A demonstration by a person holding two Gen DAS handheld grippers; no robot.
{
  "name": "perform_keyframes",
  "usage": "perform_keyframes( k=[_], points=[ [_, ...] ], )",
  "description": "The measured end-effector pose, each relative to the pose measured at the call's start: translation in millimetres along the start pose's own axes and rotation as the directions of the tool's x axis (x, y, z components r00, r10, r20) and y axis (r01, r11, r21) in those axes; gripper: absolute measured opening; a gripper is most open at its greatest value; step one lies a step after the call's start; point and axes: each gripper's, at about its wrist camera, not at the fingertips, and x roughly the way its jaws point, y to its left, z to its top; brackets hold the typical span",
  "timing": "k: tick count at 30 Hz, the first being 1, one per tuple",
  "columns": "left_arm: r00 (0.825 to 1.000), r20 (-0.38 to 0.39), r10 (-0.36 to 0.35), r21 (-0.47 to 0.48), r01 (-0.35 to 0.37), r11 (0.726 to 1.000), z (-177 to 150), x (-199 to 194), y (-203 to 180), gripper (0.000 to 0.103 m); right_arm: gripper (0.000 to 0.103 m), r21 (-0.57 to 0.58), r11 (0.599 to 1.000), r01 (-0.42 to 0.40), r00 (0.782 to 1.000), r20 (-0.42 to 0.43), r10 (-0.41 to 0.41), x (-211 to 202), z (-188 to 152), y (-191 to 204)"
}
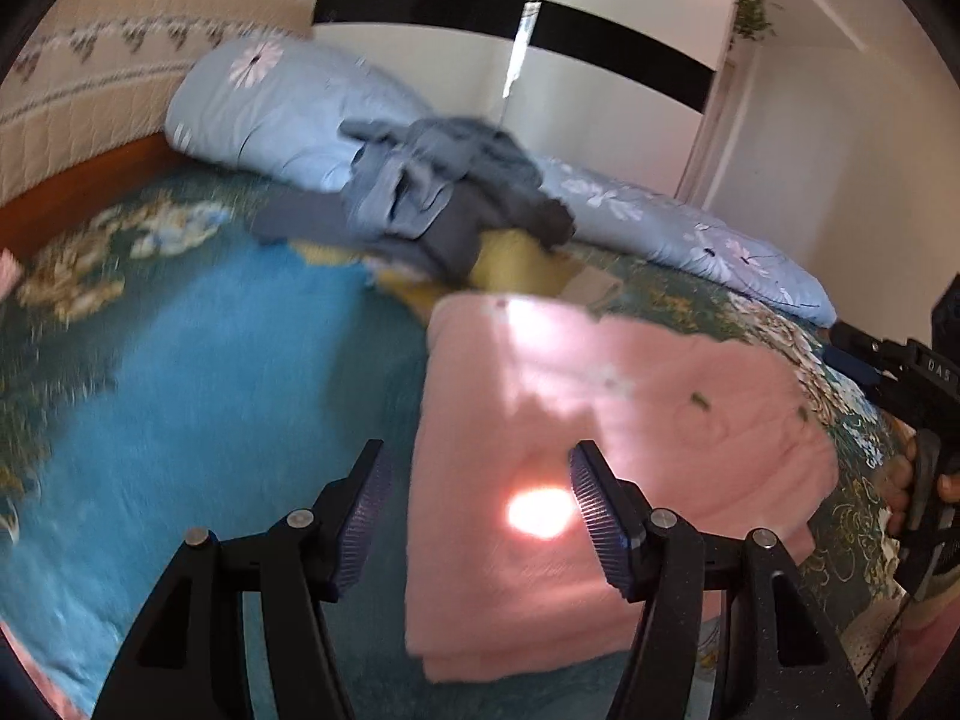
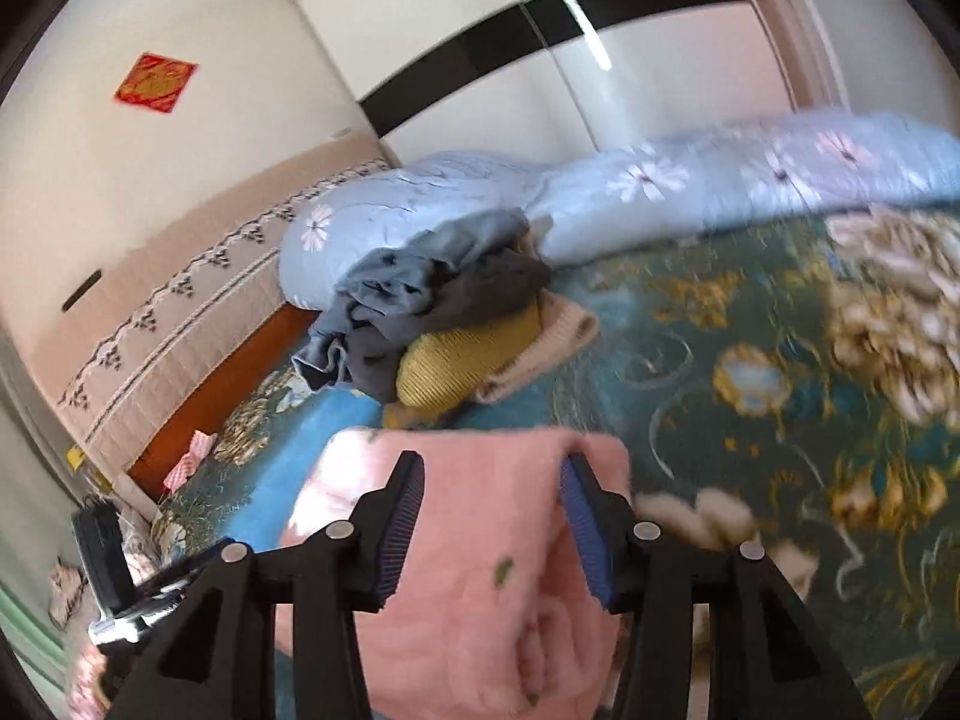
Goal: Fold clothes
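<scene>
A pink fleece garment [image 1: 600, 450] is lying folded into a layered rectangle on the bed [image 1: 180, 390], filling the lower right of the left wrist view, so one piece looks finished. The left gripper [image 1: 480, 516] is hovering over its near edge with jaws spread, holding nothing. In the right wrist view, the right gripper [image 2: 489, 531] is also standing spread above the same pink piece, gripping nothing. A heap of unfolded clothes [image 1: 444, 192], grey-blue, dark and mustard, is waiting at centre frame against the blue floral duvet [image 1: 270, 114]; most of the folding appears left.
</scene>
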Motion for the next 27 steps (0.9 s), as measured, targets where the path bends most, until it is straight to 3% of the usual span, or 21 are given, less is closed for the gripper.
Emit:
perform_keyframes(
  k=[2, 4, 8, 9, 11, 12, 17, 19, 27],
  points=[
    [1.000, -0.005, -0.008, 0.027, 0.008, 1.000, 3.8, 3.3, -8.6, 0.063, 0.051, -0.041, 0.999, -0.032, 0.999, -0.015, 0.032, 5.1, 4.6, 7.7],
    [1.000, -0.023, -0.016, 0.048, 0.017, 0.999, 3.5, 10.3, -15.9, 0.063, 0.051, -0.095, 0.995, -0.019, 0.998, -0.061, 0.013, 12.4, 6.0, 16.2],
    [0.997, -0.067, -0.025, 0.073, 0.030, 0.997, -0.1, 26.7, -26.6, 0.064, 0.047, -0.150, 0.983, 0.102, 0.985, -0.124, -0.122, 29.4, 8.9, 20.2],
    [0.997, -0.073, -0.026, 0.078, 0.032, 0.996, -1.1, 28.6, -29.6, 0.064, 0.042, -0.144, 0.985, 0.097, 0.980, -0.162, -0.120, 35.7, 8.9, 18.4],
    [0.996, -0.083, -0.031, 0.095, 0.039, 0.995, -2.1, 32.2, -34.8, 0.063, 0.009, -0.128, 0.990, 0.061, 0.974, -0.211, -0.087, 45.8, 8.0, 16.6],
    [0.996, -0.086, -0.034, 0.101, 0.043, 0.994, -2.7, 33.6, -36.5, 0.063, 0.006, -0.142, 0.988, 0.062, 0.970, -0.225, -0.093, 50.0, 7.5, 17.9],
    [0.991, -0.130, -0.042, 0.108, 0.056, 0.993, -9.8, 47.3, -38.8, 0.064, 0.005, -0.253, 0.964, 0.087, 0.952, -0.265, -0.155, 69.5, -0.1, 24.3],
    [0.986, -0.162, -0.041, 0.096, 0.057, 0.994, -15.0, 56.4, -36.6, 0.063, 0.003, -0.285, 0.948, 0.144, 0.930, -0.289, -0.228, 83.8, -5.0, 18.5],
    [0.978, -0.195, -0.076, 0.063, 0.089, 0.994, -22.3, 63.4, -30.2, 0.063, 0.001, -0.195, 0.965, 0.173, 0.879, -0.412, -0.241, 117.9, -19.9, -10.9]
  ],
)
